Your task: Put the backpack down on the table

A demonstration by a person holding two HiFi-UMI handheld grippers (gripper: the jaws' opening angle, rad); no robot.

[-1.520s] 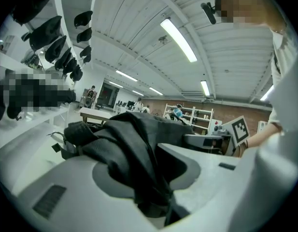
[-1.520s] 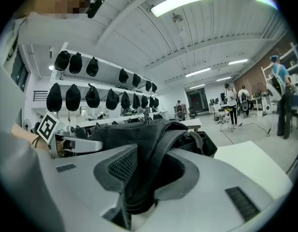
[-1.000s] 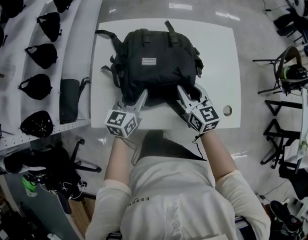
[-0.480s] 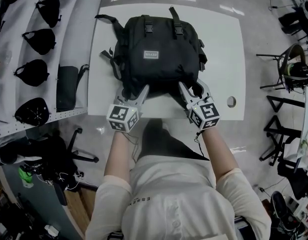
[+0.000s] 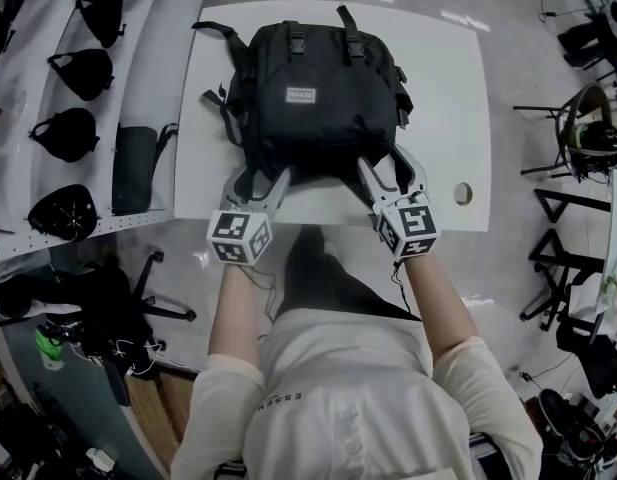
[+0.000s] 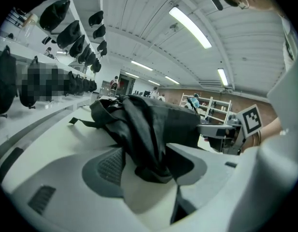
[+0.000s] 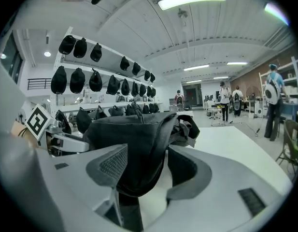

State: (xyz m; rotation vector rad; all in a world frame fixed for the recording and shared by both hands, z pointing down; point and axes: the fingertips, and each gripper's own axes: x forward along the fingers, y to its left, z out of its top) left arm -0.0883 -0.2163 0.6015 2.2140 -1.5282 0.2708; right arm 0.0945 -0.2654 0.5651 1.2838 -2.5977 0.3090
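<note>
A black backpack lies flat on the white table, its label up and its straps trailing left. My left gripper is at the pack's near left corner and my right gripper at its near right corner. Both sets of jaws are opening and stand wide. In the left gripper view, a fold of the backpack hangs loosely between the left gripper's jaws. In the right gripper view, the backpack's fabric sags between the right gripper's jaws, leaning on the left pad.
White shelves along the left hold several black caps and a dark pouch. The table has a round hole near its front right corner. Chairs and stands crowd the floor at the right. The person stands at the table's near edge.
The backpack has settled onto the table and lies flatter. Both grippers have sunk a little with it, and their jaws have spread wider round the near edge of the pack.
</note>
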